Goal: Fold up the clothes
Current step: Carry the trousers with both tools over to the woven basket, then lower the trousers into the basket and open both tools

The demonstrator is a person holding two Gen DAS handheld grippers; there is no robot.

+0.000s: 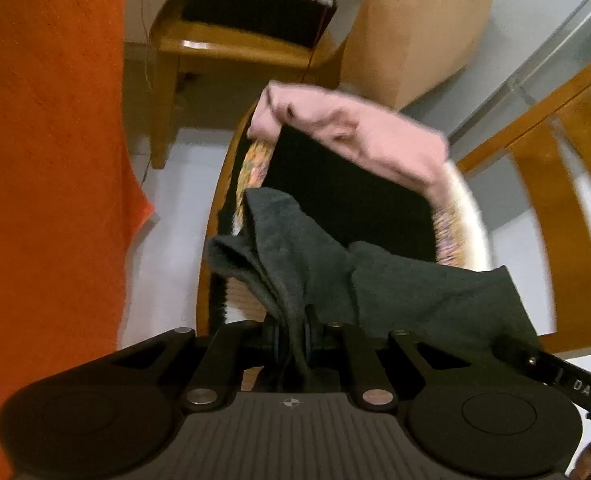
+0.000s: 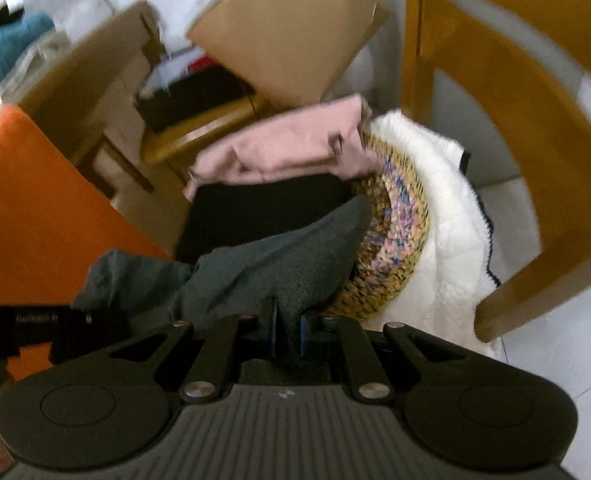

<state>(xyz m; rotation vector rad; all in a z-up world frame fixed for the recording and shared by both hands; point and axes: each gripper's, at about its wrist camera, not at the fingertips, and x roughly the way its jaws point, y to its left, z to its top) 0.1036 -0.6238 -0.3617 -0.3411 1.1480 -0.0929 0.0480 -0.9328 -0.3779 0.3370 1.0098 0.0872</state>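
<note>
Orange cloth (image 1: 47, 160) fills one side; wooden chairs (image 2: 515, 120) crowd round a woven basket (image 2: 391, 240) bearing pink (image 2: 287, 148) and black garments (image 1: 347, 196). Smaller, the grey garment (image 1: 415, 292) hangs bunched above the basket, pinched by the left gripper (image 1: 293, 340) and the right gripper (image 2: 287, 332). Folding looks barely begun; no finished pile shows.

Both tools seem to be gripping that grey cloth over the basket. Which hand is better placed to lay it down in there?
Probably the right tool: its end of the grey cloth already hangs over the basket. The left tool grips its bunched end nearer the basket's edge. Both are shut on the cloth.
</note>
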